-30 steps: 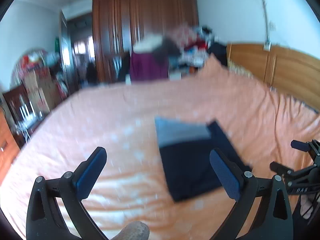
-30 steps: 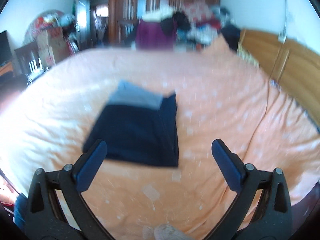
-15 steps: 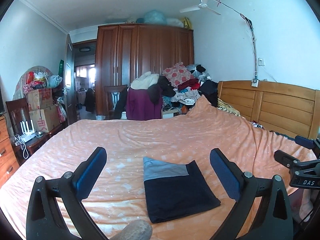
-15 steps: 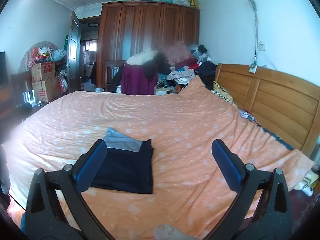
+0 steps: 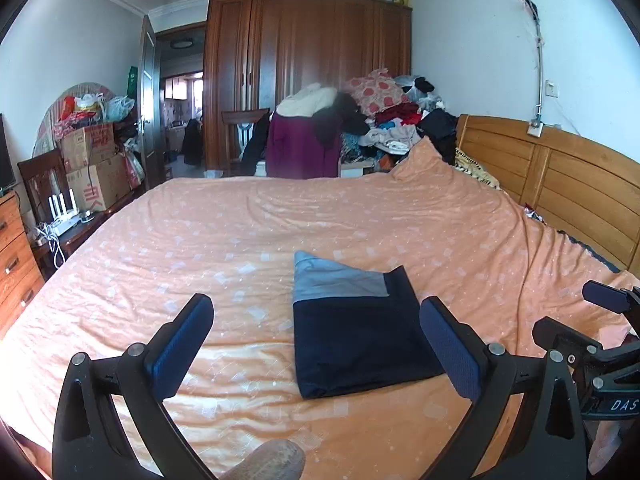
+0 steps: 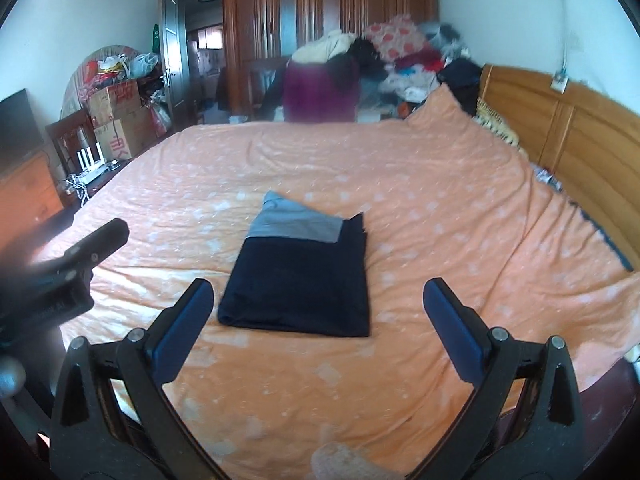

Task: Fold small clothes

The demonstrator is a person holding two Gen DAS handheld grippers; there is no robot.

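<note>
Dark navy cloth with a grey band at its far end, the folded garment lies flat on the orange bedsheet, near the front edge of the bed. It makes a neat rectangle, and nothing touches it.

Both tools are held above the sheet, on the near side of the garment. The left gripper has its jaws spread wide and holds nothing; in the left wrist view the garment sits between its blue pads, closer to the right one. The right gripper is also released, with wide jaws and nothing between them; in its view the garment is ahead, nearer to its left finger. Each tool shows at the edge of the other camera's picture.

Behind the bed stands a brown wooden wardrobe, and a pile of clothes rises beside it. A wooden headboard runs along the right side. Cardboard boxes are stacked at the left wall.
</note>
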